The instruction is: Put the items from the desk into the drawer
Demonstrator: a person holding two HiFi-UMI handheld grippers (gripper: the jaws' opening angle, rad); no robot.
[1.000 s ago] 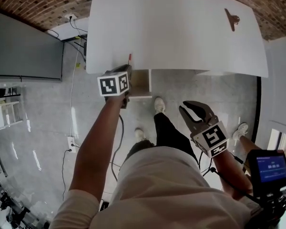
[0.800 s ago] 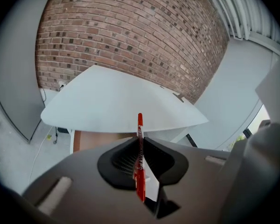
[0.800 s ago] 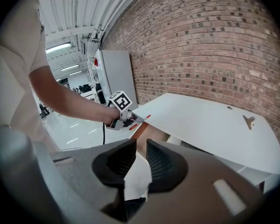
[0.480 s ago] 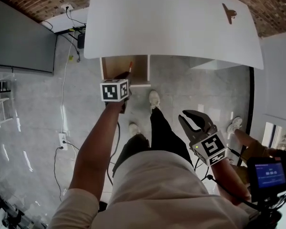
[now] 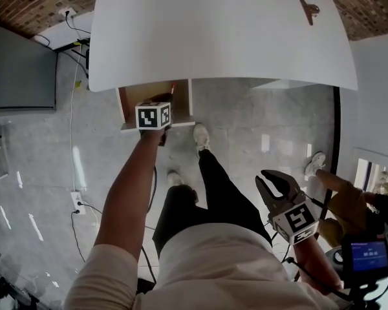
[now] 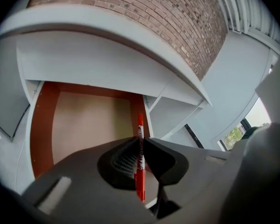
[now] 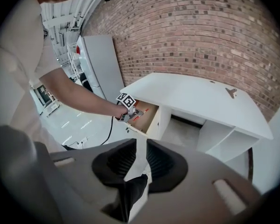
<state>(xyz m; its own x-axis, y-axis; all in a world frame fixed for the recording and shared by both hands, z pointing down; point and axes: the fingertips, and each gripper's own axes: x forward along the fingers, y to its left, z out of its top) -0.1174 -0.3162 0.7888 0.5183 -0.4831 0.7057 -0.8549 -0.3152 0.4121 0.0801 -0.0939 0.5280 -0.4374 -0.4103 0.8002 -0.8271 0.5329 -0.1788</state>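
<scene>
Left gripper point(image 6: 139, 142) clamps red pen point(image 6: 140, 171) over open drawer point(image 6: 39, 125) (right gripper point(image 7: 139, 146) jaws apart).

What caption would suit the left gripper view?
Left gripper clamps a red pen, aimed at the open wooden drawer beneath the white desk.

Left gripper point(image 6: 139, 143): dark grey moulded shell; two black jaws with ribbed inner pads; pale rectangular slot at 8 o'clock on the shell.
Right gripper point(image 7: 141, 146): same dark grey shell and black ribbed pads; pale slot at 4 o'clock.
Left marker cube point(image 5: 153, 116): white faces, black square-pattern markers; 11 o'clock in the head view.
Right marker cube point(image 5: 299, 219): same white faces and black markers; 4 o'clock in the head view.
Cable point(image 7: 109, 130): thin, black, trailing from the left gripper.
Shirt point(image 5: 213, 263): pale cream, short sleeves.
Trousers point(image 5: 216, 186): black.
Shoes point(image 5: 198, 135): white.
</scene>
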